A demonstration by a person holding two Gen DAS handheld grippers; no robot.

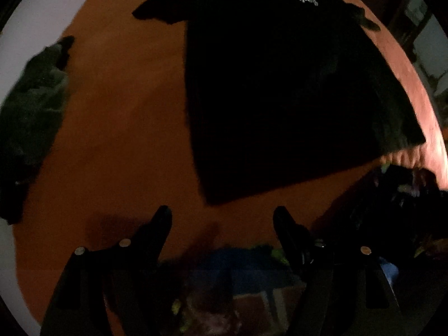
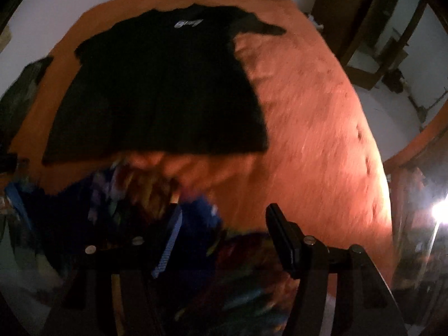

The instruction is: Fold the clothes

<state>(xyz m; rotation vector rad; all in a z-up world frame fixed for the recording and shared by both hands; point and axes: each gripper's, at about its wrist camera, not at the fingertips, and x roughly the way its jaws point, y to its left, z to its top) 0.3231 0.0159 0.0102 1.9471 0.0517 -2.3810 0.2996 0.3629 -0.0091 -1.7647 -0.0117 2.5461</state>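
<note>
Left gripper (image 1: 222, 212) hangs above the orange bed cover (image 1: 117, 117), jaws spread wide with nothing between them. Right gripper (image 2: 221, 212) is the same story: fingers well apart, holding nothing, poised over a jumble of colourful clothes (image 2: 117, 196) just ahead of its left finger.

Ahead of both, the black T-shirt (image 1: 280, 84) lies spread flat, print side up, sleeves out to either side, hem nearest the grippers. It's laid out, not folded. My read: any fold here wants a clean grab on a hem corner or a sleeve, each gripper taking only the shirt's layers and not the fuzzy cover beneath, then lifting evenly so the cloth doesn't drag or bunch.

Now the trouble spots. The shirt is so dark that wrinkles, seams and the collar are nearly unreadable. The white chest print (image 2: 188, 23) is too small to read. Off to the left gripper's left, a dark green garment (image 1: 30, 117) runs out of the picture. Both views are blurred, the right especially, and the pile's items can't be told apart.
</note>
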